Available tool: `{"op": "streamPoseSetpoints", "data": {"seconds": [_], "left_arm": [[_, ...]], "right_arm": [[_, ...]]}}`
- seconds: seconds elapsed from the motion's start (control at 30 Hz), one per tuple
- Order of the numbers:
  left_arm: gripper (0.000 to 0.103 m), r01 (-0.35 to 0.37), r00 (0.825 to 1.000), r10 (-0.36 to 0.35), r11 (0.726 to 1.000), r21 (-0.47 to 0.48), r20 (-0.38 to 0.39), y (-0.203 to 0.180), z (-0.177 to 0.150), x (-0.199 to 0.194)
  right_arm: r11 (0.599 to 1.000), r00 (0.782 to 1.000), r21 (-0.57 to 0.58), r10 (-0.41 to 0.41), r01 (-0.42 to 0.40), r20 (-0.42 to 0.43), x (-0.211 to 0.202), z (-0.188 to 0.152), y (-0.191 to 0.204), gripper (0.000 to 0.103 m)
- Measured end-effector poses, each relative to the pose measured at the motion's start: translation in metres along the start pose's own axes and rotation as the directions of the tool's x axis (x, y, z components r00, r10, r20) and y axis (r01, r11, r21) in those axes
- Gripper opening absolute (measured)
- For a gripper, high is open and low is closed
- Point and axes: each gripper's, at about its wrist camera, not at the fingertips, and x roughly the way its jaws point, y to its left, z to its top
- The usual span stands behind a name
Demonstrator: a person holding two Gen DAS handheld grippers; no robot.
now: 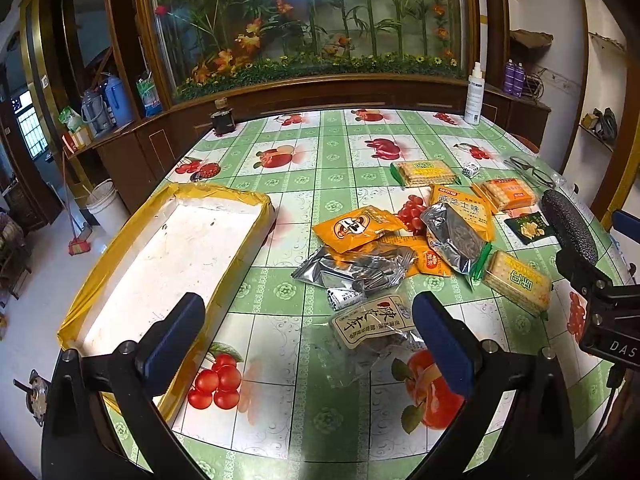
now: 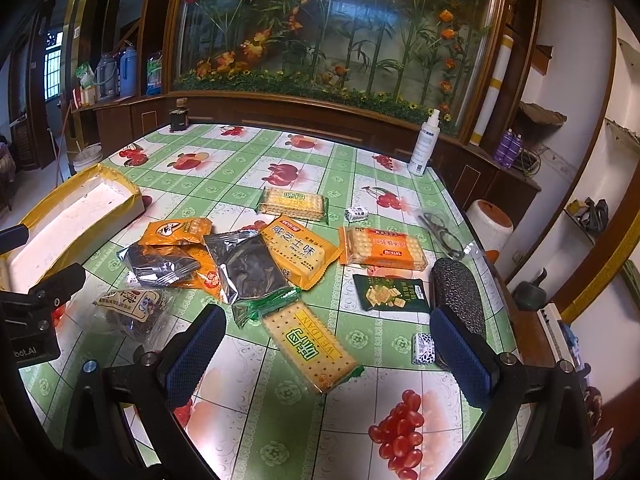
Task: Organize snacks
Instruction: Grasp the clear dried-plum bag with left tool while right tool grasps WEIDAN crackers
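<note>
- The snacks lie in a loose heap on the desk (image 1: 320, 152), which wears a green-and-white checked plastic cloth printed with red fruit.
- A crumpled silver foil pouch (image 2: 248, 268) forms the middle of the heap and serves as the landmark here.
- A large orange packet with dark characters (image 2: 300, 250) sits partly under the pouch's far right side.
- A long cracker pack with a yellow-green label (image 2: 310, 350) lies on the near side of the pouch, touching it.
- A smaller silver foil bag (image 2: 160, 266) and orange sachets (image 2: 178, 230) overlap on the pouch's left.
- A clear bag with a beige printed label (image 1: 372, 322) rests nearer than the pouch, apart from the heap.
- An orange-labelled cracker pack (image 2: 382, 248) and a dark green sachet (image 2: 390, 292) lie to the pouch's right; a second green-labelled cracker pack (image 2: 292, 202) lies beyond it.
- A shallow white tray with a yellow taped rim (image 1: 100, 256) stands well to the pouch's left.
- The left claw (image 1: 308, 344) is spread wide with nothing between its blue pads, above the clear bag.
- The right claw (image 2: 328, 348) is likewise spread and holds nothing, over the long cracker pack.
- A white spray bottle (image 2: 424, 146) stands far beyond the pouch at the desk's edge.
</note>
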Motion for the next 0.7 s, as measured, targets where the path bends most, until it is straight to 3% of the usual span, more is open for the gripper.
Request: {"op": "streamPoseSetpoints", "data": {"seconds": [0.4,0.5,0.6,0.7], "left_arm": [[0.103,0.008,1.000,-0.008,1.000,-0.006,-0.014,0.002,0.000,0.005],[0.103,0.087,0.995,-0.089,0.996,-0.036,-0.049,0.011,-0.004,0.014],[0.103,0.198,0.976,-0.205,0.976,-0.094,-0.070,0.028,-0.016,0.027],[0.103,0.223,0.965,-0.237,0.967,-0.125,-0.115,0.038,-0.029,0.043]], "right_arm": [[0.999,0.999,0.019,0.036,-0.036,-0.017,0.005,-0.004,-0.004,0.103],[0.993,0.993,0.049,0.113,-0.111,-0.029,0.010,-0.011,-0.013,0.103],[0.980,0.980,0.051,0.194,-0.192,-0.039,0.018,-0.023,-0.021,0.103],[0.975,0.974,0.047,0.218,-0.215,-0.068,0.027,-0.034,-0.024,0.103]]}}
